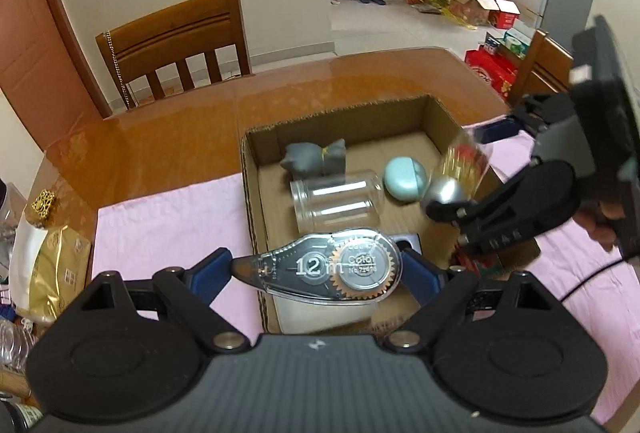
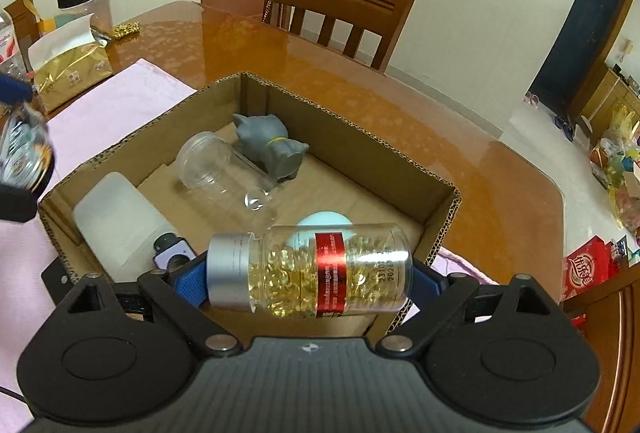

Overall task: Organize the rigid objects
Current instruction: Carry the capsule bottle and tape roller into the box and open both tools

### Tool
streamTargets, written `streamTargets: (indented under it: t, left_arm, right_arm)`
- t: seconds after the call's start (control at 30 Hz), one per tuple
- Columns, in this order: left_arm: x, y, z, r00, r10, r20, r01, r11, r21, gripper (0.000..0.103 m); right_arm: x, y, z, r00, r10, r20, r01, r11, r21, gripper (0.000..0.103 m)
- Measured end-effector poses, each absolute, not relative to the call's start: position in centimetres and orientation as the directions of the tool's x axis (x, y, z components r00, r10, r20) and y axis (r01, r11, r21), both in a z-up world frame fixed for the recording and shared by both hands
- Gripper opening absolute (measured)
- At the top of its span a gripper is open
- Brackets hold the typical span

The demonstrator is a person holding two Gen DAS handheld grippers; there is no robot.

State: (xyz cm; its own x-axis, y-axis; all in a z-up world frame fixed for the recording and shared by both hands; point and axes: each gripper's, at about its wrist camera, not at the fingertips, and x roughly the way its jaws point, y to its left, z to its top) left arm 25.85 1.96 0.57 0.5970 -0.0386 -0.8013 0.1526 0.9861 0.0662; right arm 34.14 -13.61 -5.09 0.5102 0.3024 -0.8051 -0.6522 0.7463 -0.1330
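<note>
1. Pinching a correction tape dispenser (image 1: pixel 334 269) lengthwise, left hand-held gripper (image 1: pixel 320 273) spread partway, above the cardboard box (image 1: pixel 256 193).
2. Clamping a capsule bottle (image 2: pixel 310 271) sideways, right hand-held gripper (image 2: pixel 308 277), over the box on the worktop (image 2: pixel 420 105).

The left gripper (image 1: pixel 318 271) tilts steeply downward, its jaws closed on the two ends of a correction tape dispenser (image 1: pixel 324 271) held crosswise over the near edge of the cardboard box (image 1: pixel 256 193). The right gripper (image 2: pixel 310 271) also tilts steeply downward, its jaws clamped on the cap and base of a capsule bottle (image 2: pixel 312 269) held sideways above the box's near corner. In the left wrist view, fingers (image 1: pixel 602 229) of the person's hand grasp the right gripper's handle.
</note>
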Motion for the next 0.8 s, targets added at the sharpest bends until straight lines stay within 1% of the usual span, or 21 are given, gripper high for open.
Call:
streamTargets:
  t: [0.03,0.4,0.47,0.57,0.7,0.8]
  left_arm:
    - [26.3,1.8,0.5,0.596,-0.037,-0.802,0.151,0.986,0.067,0.089]
    - [31.1,0.7,-1.7,0.579,-0.033,-0.815,0.154,0.986,0.07,0.089]
    - [31.9,0.8,-2.3,0.57,-0.042,-0.821,0.149,0.987,0.053,0.09]
    - [33.0,1.2,-3.1,0.553,-0.011,-0.833,0.082,0.996,0.042,0.091]
    - [32.5,1.9,-3.0,0.563,-0.024,-0.826,0.064,0.998,0.015,0.091]
    - [31.4,2.2,-2.2,0.59,-0.008,-0.807,0.062,0.997,0.035,0.093]
  right_arm:
    - [34.2,-13.6,-5.1,0.513,0.306,-0.802,-0.651,0.747,-0.132,0.103]
    - [32.6,-15.1,-3.5,0.516,0.331,-0.79,-0.642,0.76,-0.101,0.103]
    - [32.3,-15.3,-3.3,0.518,0.328,-0.79,-0.638,0.764,-0.101,0.103]
    - [31.5,-15.6,-2.9,0.517,0.332,-0.789,-0.631,0.771,-0.089,0.103]
    - [30.4,-15.8,-2.5,0.519,0.337,-0.786,-0.623,0.779,-0.078,0.103]
    - [29.6,-15.8,-2.4,0.513,0.34,-0.788,-0.613,0.788,-0.06,0.103]
